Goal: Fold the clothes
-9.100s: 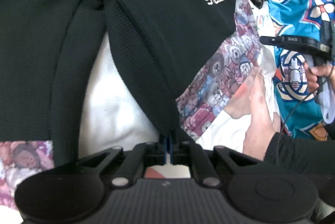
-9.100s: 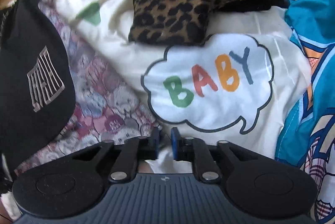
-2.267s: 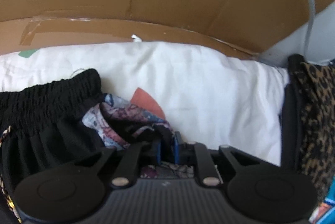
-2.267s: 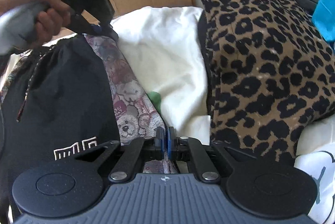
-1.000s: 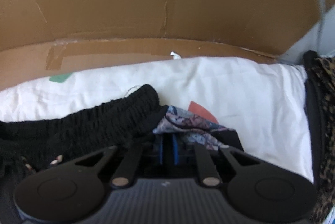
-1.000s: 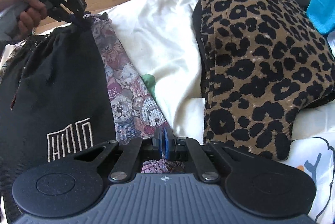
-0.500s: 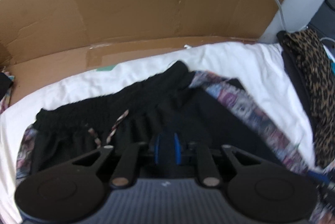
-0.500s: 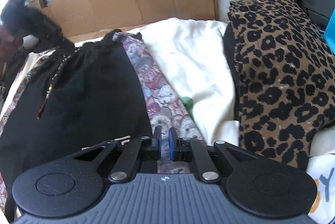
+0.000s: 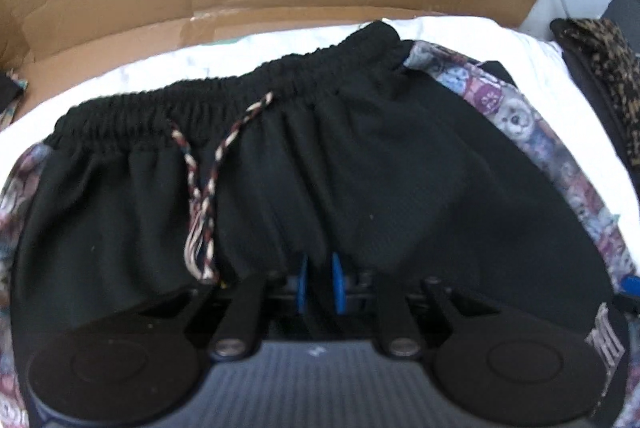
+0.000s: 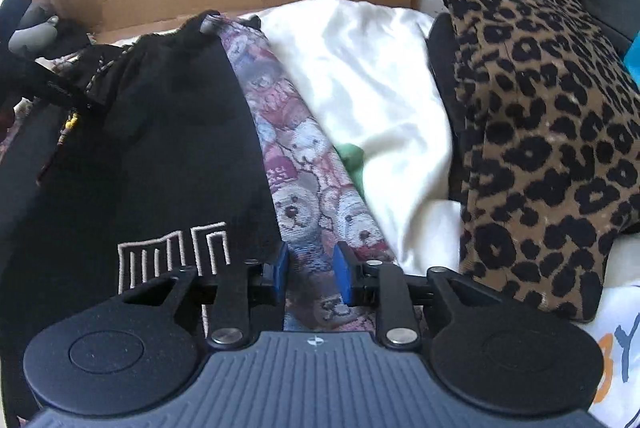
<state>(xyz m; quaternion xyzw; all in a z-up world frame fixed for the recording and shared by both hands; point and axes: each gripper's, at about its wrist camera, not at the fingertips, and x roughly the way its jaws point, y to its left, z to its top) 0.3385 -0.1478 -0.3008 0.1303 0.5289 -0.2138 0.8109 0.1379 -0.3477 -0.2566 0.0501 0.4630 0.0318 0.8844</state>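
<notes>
across the middle of the left view, the black shorts [image 9: 360, 168] lie flat on the white sheet [image 9: 460, 36]. the left claw [image 9: 318, 282] and right claw [image 10: 310, 270] are both a little open, holding nothing. a grab now could pinch the sheet too, or catch the drawstring [image 9: 204, 196] and bunch the shorts.

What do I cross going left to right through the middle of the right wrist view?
Black shorts → teddy-bear print side panel → white sheet → leopard-print garment.
</notes>
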